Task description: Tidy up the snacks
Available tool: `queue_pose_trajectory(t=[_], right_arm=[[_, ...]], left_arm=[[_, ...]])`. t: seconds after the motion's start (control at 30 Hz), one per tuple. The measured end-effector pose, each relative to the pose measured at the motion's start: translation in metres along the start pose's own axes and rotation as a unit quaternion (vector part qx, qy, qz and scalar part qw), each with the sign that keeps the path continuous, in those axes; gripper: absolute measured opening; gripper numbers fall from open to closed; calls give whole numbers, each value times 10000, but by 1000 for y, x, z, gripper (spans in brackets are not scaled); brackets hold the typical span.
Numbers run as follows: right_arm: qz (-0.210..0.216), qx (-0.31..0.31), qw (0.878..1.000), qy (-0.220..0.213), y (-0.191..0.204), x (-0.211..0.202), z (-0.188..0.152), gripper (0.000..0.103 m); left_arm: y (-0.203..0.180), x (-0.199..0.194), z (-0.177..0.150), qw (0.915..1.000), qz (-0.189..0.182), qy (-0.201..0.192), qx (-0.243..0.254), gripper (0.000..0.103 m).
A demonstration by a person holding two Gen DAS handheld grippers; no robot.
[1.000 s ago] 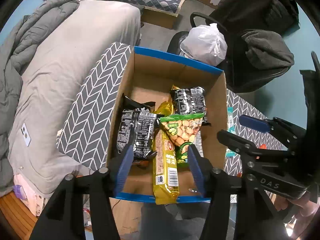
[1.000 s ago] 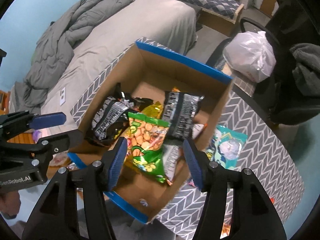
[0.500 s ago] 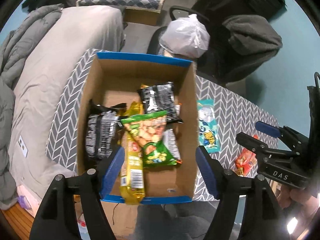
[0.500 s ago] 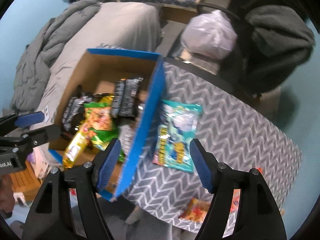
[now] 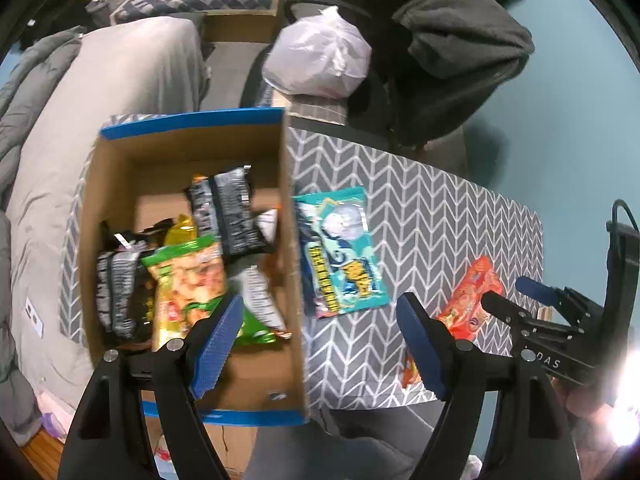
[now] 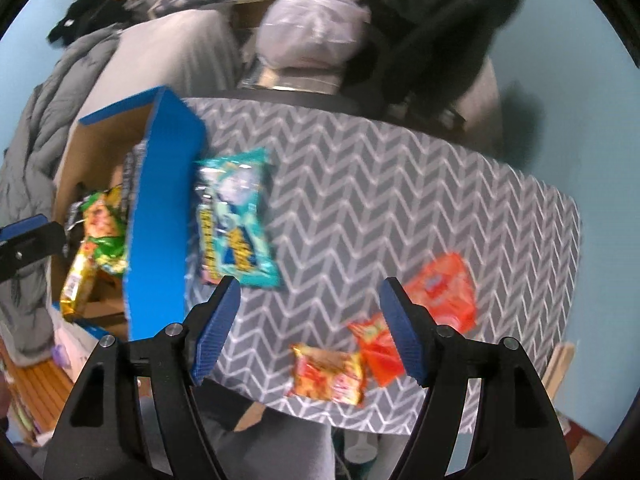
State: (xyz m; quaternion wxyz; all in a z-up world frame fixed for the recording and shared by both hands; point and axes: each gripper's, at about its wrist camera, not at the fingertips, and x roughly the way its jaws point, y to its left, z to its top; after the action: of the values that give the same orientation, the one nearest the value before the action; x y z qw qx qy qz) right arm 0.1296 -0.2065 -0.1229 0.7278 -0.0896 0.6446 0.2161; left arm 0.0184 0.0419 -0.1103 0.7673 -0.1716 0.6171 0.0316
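At far left on the bench, a cardboard box collects sorted packets, the green snack bag uppermost. Left gripper: jaws opening, empty, straddling the box wall. A teal packet lies just beside that wall. Right gripper: jaws apart, empty, above orange packets near the bench edge. The box wall stands between loose packets and box.

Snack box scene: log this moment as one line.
left gripper: opening, empty | right gripper: open, empty | blue-rimmed cardboard box: holds snacks | teal snack packet: on table beside box
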Motion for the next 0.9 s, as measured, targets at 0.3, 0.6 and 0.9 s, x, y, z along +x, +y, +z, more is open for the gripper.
queue_pose_trajectory(t=[0.3, 0.6, 0.9], right_arm=[[-206, 698, 9972, 155, -66, 11, -26, 72], [-298, 1404, 9888, 409, -114, 37, -51, 73], [-3, 2088, 9759, 636, -135, 73, -63, 73]], left_arm=[[-44, 45, 4, 9989, 83, 299, 355, 80], [-57, 84, 7, 9977, -24, 667, 120, 80], [-70, 125, 14, 9953, 347, 902, -55, 80]])
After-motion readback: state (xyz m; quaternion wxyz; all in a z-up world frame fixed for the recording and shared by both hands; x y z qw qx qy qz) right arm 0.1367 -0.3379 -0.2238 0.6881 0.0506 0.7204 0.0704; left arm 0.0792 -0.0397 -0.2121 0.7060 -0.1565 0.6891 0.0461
